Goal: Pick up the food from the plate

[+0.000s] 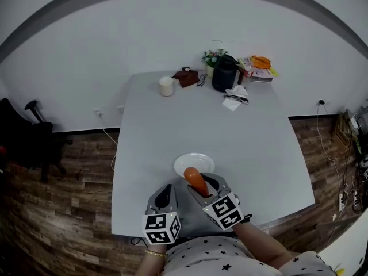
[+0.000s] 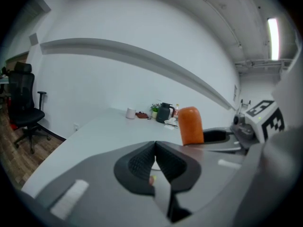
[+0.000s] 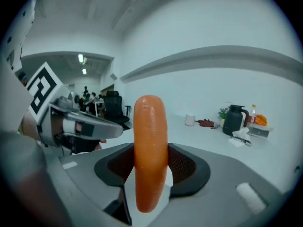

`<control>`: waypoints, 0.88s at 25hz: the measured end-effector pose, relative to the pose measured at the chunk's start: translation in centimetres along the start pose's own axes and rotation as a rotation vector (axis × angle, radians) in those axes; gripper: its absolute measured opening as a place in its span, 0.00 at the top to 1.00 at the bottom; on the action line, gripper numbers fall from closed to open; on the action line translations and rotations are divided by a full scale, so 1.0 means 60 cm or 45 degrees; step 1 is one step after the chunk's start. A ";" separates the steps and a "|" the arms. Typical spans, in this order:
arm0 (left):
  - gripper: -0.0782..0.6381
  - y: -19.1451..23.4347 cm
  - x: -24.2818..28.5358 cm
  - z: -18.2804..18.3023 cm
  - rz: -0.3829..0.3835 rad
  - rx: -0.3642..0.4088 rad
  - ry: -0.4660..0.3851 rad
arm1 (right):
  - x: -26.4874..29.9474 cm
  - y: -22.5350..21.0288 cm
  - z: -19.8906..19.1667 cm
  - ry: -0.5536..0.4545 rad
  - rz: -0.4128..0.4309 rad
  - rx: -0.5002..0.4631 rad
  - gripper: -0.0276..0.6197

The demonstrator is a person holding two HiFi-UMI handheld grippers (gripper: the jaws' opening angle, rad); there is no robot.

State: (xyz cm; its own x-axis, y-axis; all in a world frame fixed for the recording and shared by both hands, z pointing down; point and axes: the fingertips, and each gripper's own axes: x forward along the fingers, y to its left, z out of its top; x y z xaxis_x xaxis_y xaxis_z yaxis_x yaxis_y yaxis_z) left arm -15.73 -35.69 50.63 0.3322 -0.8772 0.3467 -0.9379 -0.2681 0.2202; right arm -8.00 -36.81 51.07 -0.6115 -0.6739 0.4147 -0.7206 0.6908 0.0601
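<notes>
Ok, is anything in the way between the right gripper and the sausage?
Nothing visible. The sausage sits between the right gripper's jaws, pressed from both sides. The left gripper is shut and empty, off to the side of it.

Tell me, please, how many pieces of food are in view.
1: an orange sausage, clamped in the right tongs at the white plate's near edge; none seems hidden.

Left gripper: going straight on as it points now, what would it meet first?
The way looks free over bare table, left of the sausage; far off, perhaps the brown bag, though depth is unclear.
</notes>
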 end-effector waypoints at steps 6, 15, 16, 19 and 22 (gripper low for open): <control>0.88 -0.003 -0.001 0.006 0.001 -0.012 -0.022 | -0.046 0.010 0.008 -0.095 -0.050 0.181 0.63; 0.88 -0.009 0.001 0.008 -0.002 -0.009 -0.024 | -0.049 -0.006 0.005 -0.096 -0.078 0.206 0.63; 0.88 -0.008 0.001 0.009 -0.001 -0.008 -0.022 | -0.048 -0.007 0.004 -0.093 -0.079 0.210 0.63; 0.88 -0.007 0.002 0.008 -0.002 -0.008 -0.016 | -0.045 -0.009 0.003 -0.091 -0.080 0.217 0.63; 0.88 -0.008 0.004 0.007 -0.002 -0.008 -0.013 | -0.042 -0.011 0.002 -0.086 -0.071 0.218 0.63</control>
State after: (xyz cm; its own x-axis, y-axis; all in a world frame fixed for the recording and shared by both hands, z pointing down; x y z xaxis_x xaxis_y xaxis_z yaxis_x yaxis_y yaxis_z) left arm -15.25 -35.93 50.22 0.3329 -0.8806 0.3371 -0.9366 -0.2674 0.2265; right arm -6.02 -35.59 49.90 -0.5851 -0.7301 0.3529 -0.7957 0.6008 -0.0763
